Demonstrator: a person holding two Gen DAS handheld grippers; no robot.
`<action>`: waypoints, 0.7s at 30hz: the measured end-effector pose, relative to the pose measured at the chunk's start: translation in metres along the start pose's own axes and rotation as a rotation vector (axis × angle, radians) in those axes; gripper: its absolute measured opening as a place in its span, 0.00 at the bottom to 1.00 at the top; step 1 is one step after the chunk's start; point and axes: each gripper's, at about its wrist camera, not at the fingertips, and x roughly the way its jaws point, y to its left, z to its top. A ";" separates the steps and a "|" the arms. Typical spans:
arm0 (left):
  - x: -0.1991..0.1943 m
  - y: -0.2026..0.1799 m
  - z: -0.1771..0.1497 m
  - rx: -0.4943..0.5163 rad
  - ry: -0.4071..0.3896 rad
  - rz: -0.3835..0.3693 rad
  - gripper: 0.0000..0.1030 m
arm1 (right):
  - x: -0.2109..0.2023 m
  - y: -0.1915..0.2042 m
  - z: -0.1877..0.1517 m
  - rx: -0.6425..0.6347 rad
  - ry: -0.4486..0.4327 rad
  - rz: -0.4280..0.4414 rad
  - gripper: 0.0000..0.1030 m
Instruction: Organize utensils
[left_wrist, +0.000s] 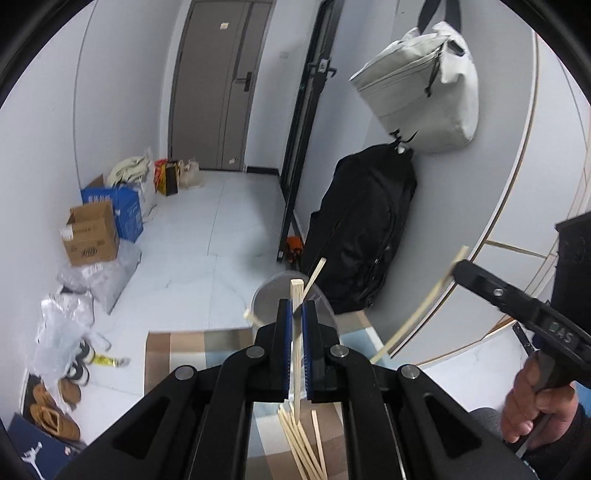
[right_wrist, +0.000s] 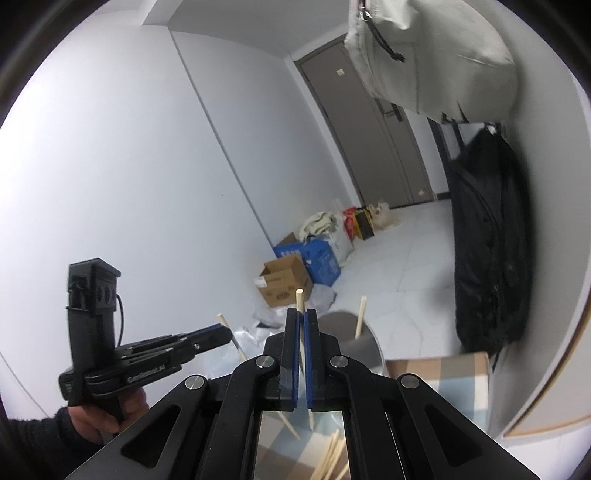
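Note:
My left gripper (left_wrist: 296, 308) is shut on one wooden chopstick (left_wrist: 296, 295) that stands upright between its blue pads. My right gripper (right_wrist: 302, 317) is shut on another chopstick (right_wrist: 300, 301), also upright. Each gripper shows in the other's view: the right one (left_wrist: 458, 267) holds its chopstick (left_wrist: 417, 314) slanted, the left one (right_wrist: 225, 334) holds its stick (right_wrist: 231, 338) slanted. A grey cylindrical holder (left_wrist: 275, 295) stands just past both grippers with a chopstick (left_wrist: 314, 275) leaning in it; it also shows in the right wrist view (right_wrist: 354, 338). Several loose chopsticks (left_wrist: 303, 443) lie on the checked cloth below.
A checked cloth (left_wrist: 177, 354) covers the table. A black bag (left_wrist: 365, 229) and a grey bag (left_wrist: 421, 88) hang on the right wall. Cardboard boxes (left_wrist: 92, 232), plastic bags and shoes (left_wrist: 55, 406) line the floor at left. A door (left_wrist: 218, 81) stands at the back.

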 end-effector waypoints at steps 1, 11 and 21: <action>-0.003 -0.001 0.004 0.005 -0.011 0.001 0.01 | 0.002 0.000 0.005 -0.004 -0.002 0.001 0.02; -0.007 -0.003 0.053 0.027 -0.112 0.020 0.01 | 0.032 0.000 0.063 -0.054 -0.028 0.005 0.01; 0.030 0.010 0.069 0.045 -0.089 0.032 0.01 | 0.077 -0.011 0.082 -0.046 -0.022 0.027 0.00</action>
